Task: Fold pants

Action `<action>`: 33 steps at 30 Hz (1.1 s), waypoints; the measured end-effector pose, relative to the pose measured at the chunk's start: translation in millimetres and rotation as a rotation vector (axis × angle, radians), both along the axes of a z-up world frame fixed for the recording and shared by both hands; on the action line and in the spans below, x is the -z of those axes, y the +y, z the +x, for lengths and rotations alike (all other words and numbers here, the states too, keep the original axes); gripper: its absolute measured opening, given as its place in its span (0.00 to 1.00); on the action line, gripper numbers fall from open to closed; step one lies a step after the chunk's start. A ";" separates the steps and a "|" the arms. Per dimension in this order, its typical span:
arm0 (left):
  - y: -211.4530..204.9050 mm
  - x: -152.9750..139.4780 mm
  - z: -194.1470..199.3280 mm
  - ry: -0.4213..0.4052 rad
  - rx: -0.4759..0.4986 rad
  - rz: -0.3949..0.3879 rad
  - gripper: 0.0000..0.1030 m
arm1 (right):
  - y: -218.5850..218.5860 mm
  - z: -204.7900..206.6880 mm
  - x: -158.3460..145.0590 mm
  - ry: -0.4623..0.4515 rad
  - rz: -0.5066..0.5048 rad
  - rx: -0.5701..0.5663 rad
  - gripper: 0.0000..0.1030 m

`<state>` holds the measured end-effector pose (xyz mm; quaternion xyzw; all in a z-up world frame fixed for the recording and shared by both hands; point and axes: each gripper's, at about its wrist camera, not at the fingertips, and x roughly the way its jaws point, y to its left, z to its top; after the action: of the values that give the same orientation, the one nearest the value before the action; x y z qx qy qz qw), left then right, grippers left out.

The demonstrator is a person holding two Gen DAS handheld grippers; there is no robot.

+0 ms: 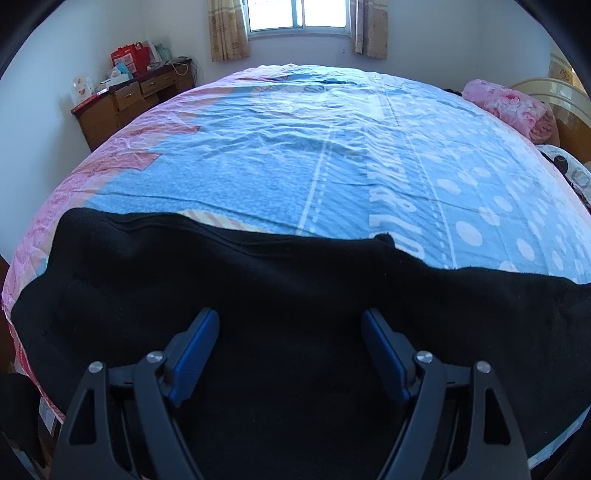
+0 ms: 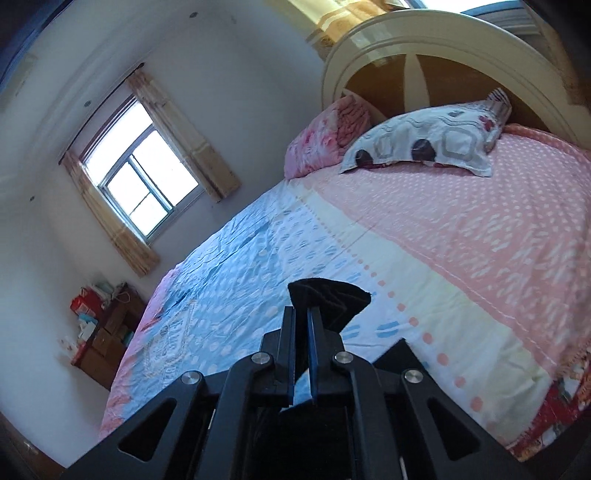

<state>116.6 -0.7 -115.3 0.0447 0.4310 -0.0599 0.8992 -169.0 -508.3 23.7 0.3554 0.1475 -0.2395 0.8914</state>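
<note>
Black pants (image 1: 258, 280) lie spread across the near edge of the bed in the left wrist view. My left gripper (image 1: 290, 321) hovers over them, open, its blue pads (image 1: 195, 354) wide apart with only flat cloth below. In the right wrist view my right gripper (image 2: 302, 314) is shut on a bunched corner of the black pants (image 2: 332, 299), which sticks out past the fingertips, lifted above the bedsheet (image 2: 240, 266). The cloth hanging under this gripper is hidden.
The bed (image 1: 332, 155) has a blue, pink and cream sheet. A patterned pillow (image 2: 424, 144) and a pink folded blanket (image 2: 325, 136) lie by the cream headboard (image 2: 443, 44). A wooden dresser (image 1: 129, 99) with boxes stands in the far corner near the window (image 1: 295, 14).
</note>
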 end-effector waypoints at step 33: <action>-4.9 1.5 0.4 -0.025 0.002 0.027 0.83 | -55.7 38.5 94.9 0.417 0.040 -0.049 0.09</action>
<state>117.0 -5.6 -116.8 0.0579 0.4204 -0.0545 0.9038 -130.5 -564.0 -71.1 0.3119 0.3421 -0.2832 0.8400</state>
